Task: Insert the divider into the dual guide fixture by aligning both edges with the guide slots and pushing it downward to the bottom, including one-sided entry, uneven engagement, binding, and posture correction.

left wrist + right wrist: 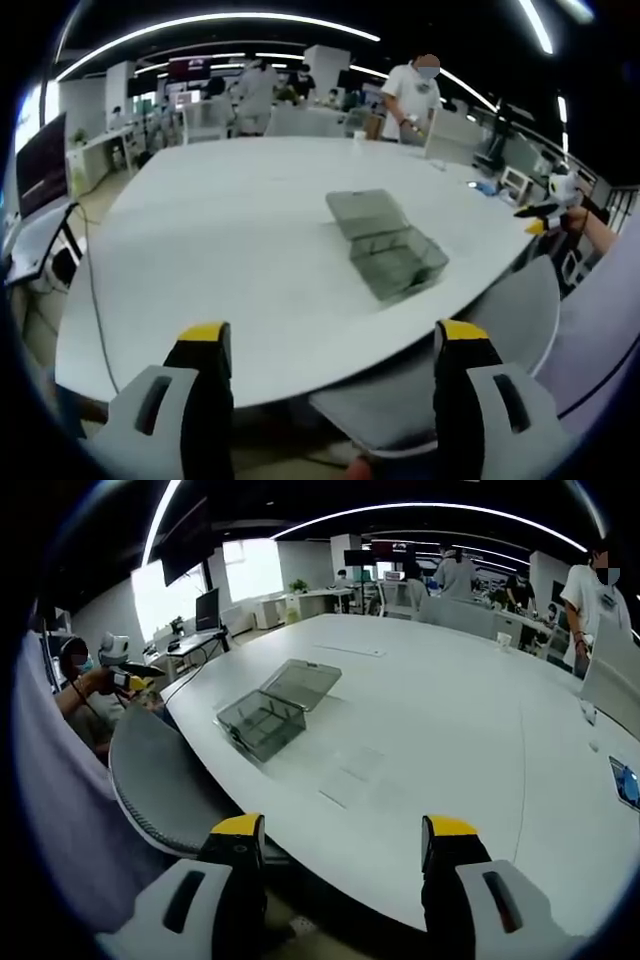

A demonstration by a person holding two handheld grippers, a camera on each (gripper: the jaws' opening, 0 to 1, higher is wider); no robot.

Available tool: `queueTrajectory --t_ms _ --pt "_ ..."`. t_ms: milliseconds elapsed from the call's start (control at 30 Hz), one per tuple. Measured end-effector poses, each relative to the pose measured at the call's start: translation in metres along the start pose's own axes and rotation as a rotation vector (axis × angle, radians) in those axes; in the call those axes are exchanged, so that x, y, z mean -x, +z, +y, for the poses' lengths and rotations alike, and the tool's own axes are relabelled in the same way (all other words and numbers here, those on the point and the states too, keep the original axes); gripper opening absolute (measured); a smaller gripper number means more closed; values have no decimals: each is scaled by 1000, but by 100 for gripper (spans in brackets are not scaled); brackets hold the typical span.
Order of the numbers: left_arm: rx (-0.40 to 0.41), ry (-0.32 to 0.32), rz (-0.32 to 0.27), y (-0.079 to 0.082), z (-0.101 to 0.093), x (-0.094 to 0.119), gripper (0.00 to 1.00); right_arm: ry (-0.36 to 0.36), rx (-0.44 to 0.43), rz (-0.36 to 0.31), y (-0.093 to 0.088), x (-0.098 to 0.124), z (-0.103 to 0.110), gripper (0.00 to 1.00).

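A clear plastic box, the guide fixture [398,262], lies on the white table [230,250] with its lid [365,212] folded open behind it. In the right gripper view the same fixture [258,723] sits near the table's left edge. Faint clear sheets [352,772], possibly dividers, lie flat to its right. My left gripper [332,340] hangs open before the table's near edge, nothing between its yellow-tipped jaws. My right gripper [345,832] is open too and holds nothing. Each gripper is well short of the fixture. The other gripper shows small at each view's side [548,215] [125,675].
A grey chair back [490,330] [160,780] stands between me and the table edge. A person in a white shirt [415,95] [590,590] stands at the far side. A cup [503,640] and a blue item [625,780] rest on the table's far and right parts.
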State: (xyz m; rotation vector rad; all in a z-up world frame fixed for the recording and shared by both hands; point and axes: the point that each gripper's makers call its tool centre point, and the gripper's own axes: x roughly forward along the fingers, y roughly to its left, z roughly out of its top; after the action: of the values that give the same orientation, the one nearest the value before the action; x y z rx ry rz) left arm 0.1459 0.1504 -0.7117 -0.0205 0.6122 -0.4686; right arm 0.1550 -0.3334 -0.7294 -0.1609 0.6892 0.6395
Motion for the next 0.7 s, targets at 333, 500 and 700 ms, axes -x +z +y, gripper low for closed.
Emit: queueTrajectory --t_ms 333,500,700 --pt "-8 -14 -28 9 -11 1 80 4 -1 -19 3 10 1 57" --pt "-19 -37 -47 13 -19 5 79 -3 16 -24 10 16 6 57" --pt "-30 -55 -86 20 -20 8 79 -15 26 -43 22 17 12 57"
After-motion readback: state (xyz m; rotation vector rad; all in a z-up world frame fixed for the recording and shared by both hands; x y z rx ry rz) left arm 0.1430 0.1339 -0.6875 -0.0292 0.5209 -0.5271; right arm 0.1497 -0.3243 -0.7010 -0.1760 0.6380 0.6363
